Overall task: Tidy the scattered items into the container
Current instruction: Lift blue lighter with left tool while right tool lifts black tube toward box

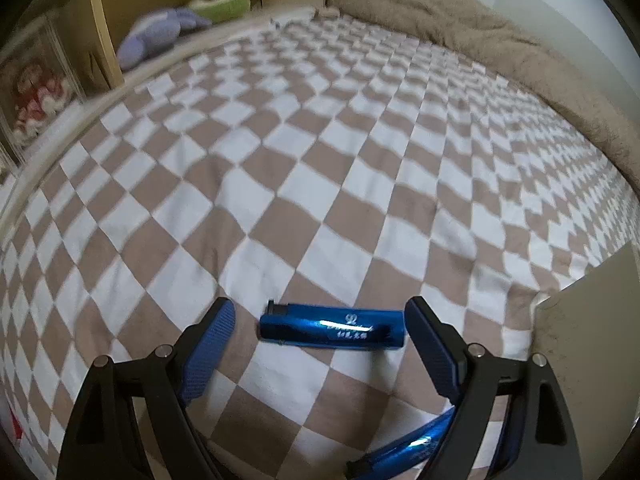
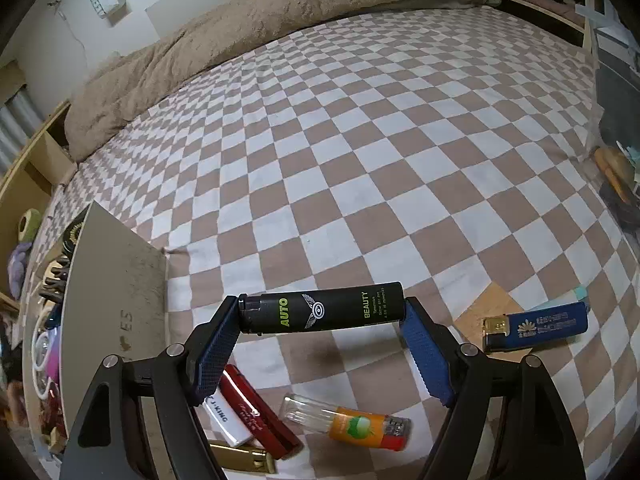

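Observation:
In the left wrist view my left gripper point(image 1: 318, 314) stands open around a shiny blue lighter point(image 1: 332, 330) that lies crosswise on the checkered bed; its right end touches the right finger, a gap remains at the left. A second blue lighter point(image 1: 408, 446) lies below it. The grey box point(image 1: 592, 320) is at the right. In the right wrist view my right gripper point(image 2: 320, 312) is shut on a black lighter point(image 2: 320, 312) marked AUTO BEAUTY, held end to end above the bed. The grey box point(image 2: 116, 280) stands to its left, with several items inside.
On the bed under the right gripper lie a red lighter point(image 2: 260, 416), a white lighter point(image 2: 228, 424), a gold lighter point(image 2: 244, 458), an orange lighter point(image 2: 352, 426) and a dark blue lighter point(image 2: 536, 326). A beige blanket point(image 2: 248, 20) lines the far side. Shelves stand beyond the bed point(image 1: 48, 92).

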`<action>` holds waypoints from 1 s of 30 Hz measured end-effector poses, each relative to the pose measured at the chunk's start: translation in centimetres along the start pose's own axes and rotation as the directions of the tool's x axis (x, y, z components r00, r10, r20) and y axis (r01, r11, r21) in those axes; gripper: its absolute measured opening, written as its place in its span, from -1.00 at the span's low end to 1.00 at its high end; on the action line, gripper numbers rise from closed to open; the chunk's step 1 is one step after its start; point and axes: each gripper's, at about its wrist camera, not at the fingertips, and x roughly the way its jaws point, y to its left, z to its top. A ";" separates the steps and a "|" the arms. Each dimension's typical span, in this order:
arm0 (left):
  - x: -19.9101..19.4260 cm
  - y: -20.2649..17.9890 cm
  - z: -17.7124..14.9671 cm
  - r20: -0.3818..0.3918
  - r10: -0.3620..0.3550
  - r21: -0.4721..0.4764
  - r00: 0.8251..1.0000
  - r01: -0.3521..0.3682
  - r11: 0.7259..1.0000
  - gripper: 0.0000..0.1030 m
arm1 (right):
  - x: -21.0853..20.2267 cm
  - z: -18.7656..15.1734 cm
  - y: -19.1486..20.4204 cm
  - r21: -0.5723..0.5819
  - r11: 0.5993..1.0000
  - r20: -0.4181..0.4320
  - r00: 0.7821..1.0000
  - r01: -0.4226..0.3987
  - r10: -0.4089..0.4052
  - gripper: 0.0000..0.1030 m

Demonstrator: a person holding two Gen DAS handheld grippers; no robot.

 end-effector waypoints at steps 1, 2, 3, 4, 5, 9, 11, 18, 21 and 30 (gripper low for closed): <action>0.4 -0.1 -0.1 -0.014 0.001 0.002 1.000 -0.001 1.000 0.69 | 0.0 0.1 0.1 0.001 1.000 0.002 1.000 -0.006 0.006 0.56; 0.6 -0.2 -0.2 -0.021 0.006 0.009 1.000 -0.006 1.000 0.70 | 0.1 0.2 0.2 0.001 1.000 0.005 1.000 -0.011 0.011 0.56; 0.7 -0.4 -0.3 -0.019 0.010 0.017 1.000 -0.010 1.000 0.76 | 0.0 0.3 0.4 0.002 1.000 0.009 1.000 -0.016 0.016 0.56; 0.7 -0.6 -0.4 -0.018 0.010 0.024 1.000 -0.010 1.000 0.78 | -0.1 0.2 0.5 0.001 1.000 0.013 1.000 -0.020 0.020 0.56; 0.7 -0.8 -0.4 -0.020 0.011 0.029 1.000 -0.011 1.000 0.80 | -0.2 0.2 0.6 0.002 1.000 0.018 1.000 -0.024 0.024 0.56; 1.1 -1.5 -0.8 -0.023 0.050 0.073 0.998 -0.048 0.996 0.81 | -1.0 0.2 1.1 0.005 0.998 0.051 0.997 -0.058 0.058 0.56; 1.4 -1.8 -0.9 -0.023 0.066 0.093 0.998 -0.064 0.994 0.81 | -1.4 0.2 1.5 -0.002 0.997 0.066 0.995 -0.072 0.072 0.56; 1.4 -1.8 -1.0 -0.028 0.085 0.096 0.996 -0.081 0.992 0.61 | -2.4 -0.1 2.7 -0.027 0.995 0.094 0.990 -0.099 0.102 0.56; 1.0 -1.5 -0.9 -0.030 0.065 0.073 0.997 -0.063 0.995 0.61 | -2.5 -0.2 2.9 -0.033 0.995 0.099 0.990 -0.099 0.102 0.56; -1.6 -0.7 0.0 0.043 0.005 -0.010 0.999 -0.005 1.000 0.61 | -3.1 -0.3 2.8 -0.029 0.994 0.124 0.986 -0.108 0.111 0.56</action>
